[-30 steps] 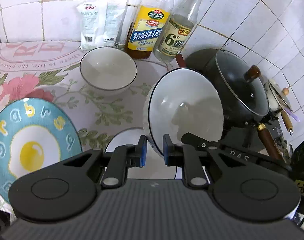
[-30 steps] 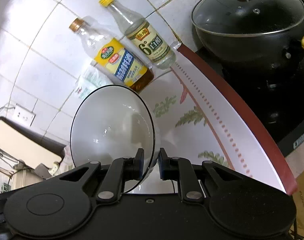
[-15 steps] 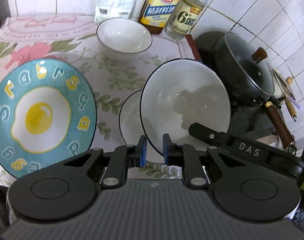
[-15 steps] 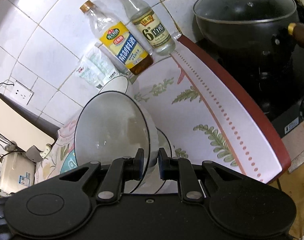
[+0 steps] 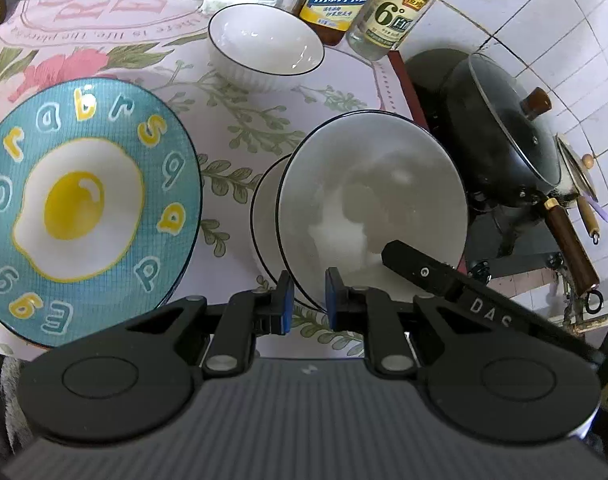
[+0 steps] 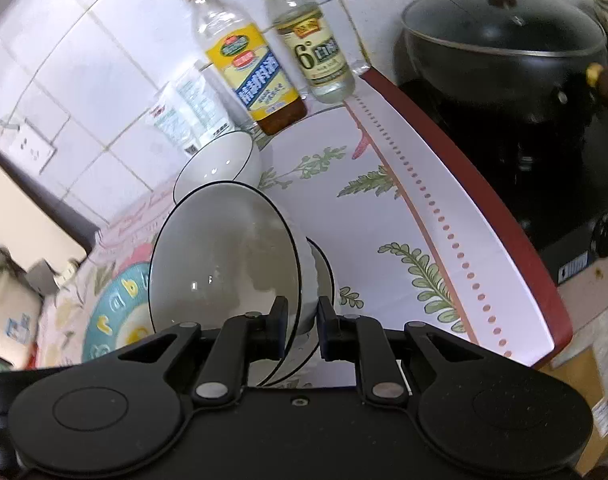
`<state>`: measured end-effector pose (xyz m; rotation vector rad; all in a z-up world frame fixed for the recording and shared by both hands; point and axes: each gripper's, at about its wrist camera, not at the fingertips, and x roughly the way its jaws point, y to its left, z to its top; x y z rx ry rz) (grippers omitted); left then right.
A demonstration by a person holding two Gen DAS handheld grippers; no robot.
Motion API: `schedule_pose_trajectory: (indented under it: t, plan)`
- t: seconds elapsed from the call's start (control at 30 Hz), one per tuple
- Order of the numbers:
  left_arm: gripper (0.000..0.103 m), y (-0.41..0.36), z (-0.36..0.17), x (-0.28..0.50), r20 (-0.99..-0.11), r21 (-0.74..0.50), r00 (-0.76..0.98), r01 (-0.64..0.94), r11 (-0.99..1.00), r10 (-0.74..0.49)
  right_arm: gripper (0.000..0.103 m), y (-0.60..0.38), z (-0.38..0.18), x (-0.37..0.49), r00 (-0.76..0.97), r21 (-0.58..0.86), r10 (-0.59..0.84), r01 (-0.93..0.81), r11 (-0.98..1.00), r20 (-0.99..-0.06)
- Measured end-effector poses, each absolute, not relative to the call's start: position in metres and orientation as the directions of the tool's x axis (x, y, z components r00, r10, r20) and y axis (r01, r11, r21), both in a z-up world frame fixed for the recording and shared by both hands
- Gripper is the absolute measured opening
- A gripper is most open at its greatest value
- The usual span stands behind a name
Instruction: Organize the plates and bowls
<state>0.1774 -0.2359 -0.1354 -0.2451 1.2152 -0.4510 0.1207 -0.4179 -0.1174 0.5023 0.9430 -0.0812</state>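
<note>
Both the left claw (image 5: 307, 296) and the right claw (image 6: 302, 322) pinch the rim of one white bowl (image 5: 368, 208), tilted just above a second bowl (image 5: 266, 216) near the table's (image 5: 244, 120) right edge. I judge nesting is under way; next, level, lower and release it. Count: three bowls, the third (image 5: 264, 46) at the far side, one egg plate (image 5: 84, 200) at the left.

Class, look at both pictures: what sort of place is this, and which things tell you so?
Most likely a home kitchen counter: a lidded black pot on a stove, sauce bottles against a white tiled wall, and bowls on a flowered cloth.
</note>
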Motion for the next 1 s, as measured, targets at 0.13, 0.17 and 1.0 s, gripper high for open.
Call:
schedule_pose_trajectory:
  t: [0.13,0.17,1.0]
  plan:
    - [0.015,-0.235,-0.137,0.179,-0.842,-0.427,0.271,0.196,0.883,-0.467,0.020,-0.409,-0.117,0.123,0.594,0.299,0.109,0.232,0.926,-0.797]
    - [0.015,-0.234,-0.137,0.180,-0.841,-0.430,0.268,0.193,0.882,-0.469,0.020,-0.406,-0.116,0.123,0.593,0.273,0.096,0.217,0.937,-0.799]
    - [0.017,-0.231,-0.146,0.195,-0.869,-0.472,0.127,0.069,0.879,-0.477,0.021,-0.394,-0.124,0.131,0.601,0.177,0.069,0.122,0.977,-0.796]
